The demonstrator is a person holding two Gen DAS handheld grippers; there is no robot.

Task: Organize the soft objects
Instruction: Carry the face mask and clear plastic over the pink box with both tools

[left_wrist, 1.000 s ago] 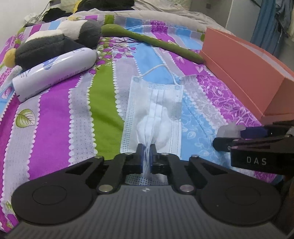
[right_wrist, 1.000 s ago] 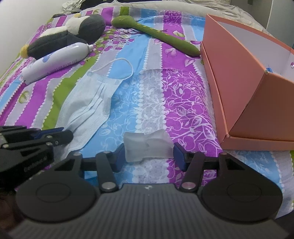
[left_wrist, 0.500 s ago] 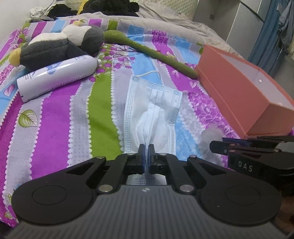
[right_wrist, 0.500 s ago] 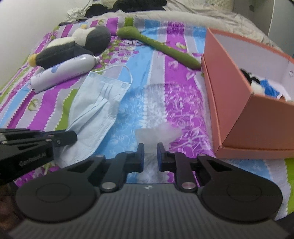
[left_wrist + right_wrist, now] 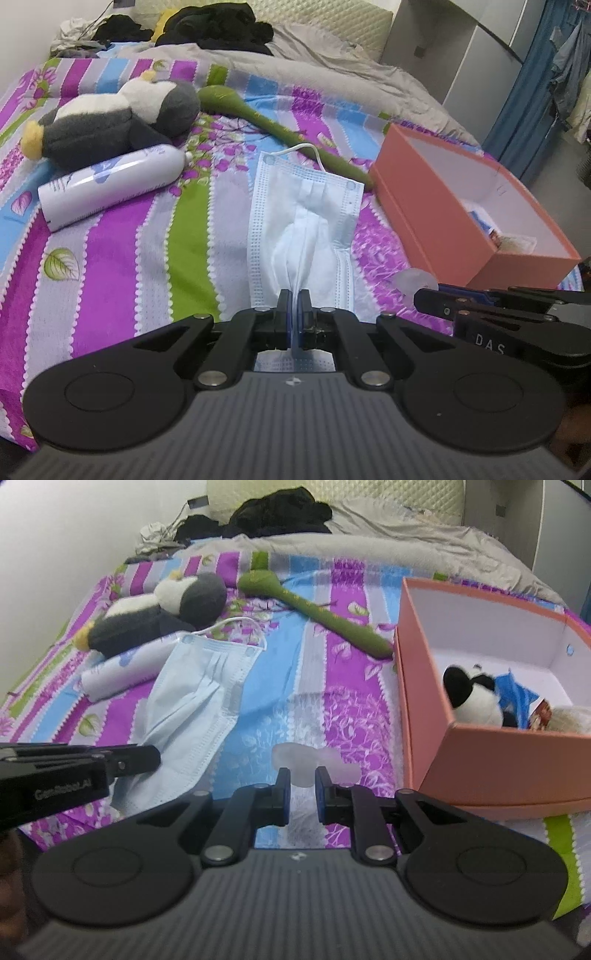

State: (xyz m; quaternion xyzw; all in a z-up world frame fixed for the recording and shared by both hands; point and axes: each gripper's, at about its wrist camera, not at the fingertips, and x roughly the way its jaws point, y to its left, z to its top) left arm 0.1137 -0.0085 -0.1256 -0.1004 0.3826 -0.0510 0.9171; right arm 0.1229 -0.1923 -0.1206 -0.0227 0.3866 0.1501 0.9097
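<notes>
Both grippers have come up off the bed since a second ago, each with something pinched, so two pickups look done and the carry to the box is probably next. The right gripper (image 5: 300, 779) went from wide around the translucent pouch (image 5: 314, 762) to squeezed narrow on its middle; the pouch now bulges out either side of the pads and sits raised, near the orange box (image 5: 498, 771). The left gripper (image 5: 294, 301) is clamped fully tight on a bunched fold of the blue face mask (image 5: 303, 221); the near end is lifted, the far end with its ear loop trails toward the bedspread (image 5: 110, 277), can't tell if it's still touching. Box sits to the right, open, with a panda plush (image 5: 471, 699) and other bits already inside. Further back on the left: white bottle (image 5: 110, 186) lying on its side, just beside the grey penguin plush (image 5: 110, 123). Green snake toy (image 5: 277, 127) stretches from centre far toward the box's far corner. Those two soft toys remain unsorted. Dark clothes (image 5: 214, 24) piled at the far end of the bed.
</notes>
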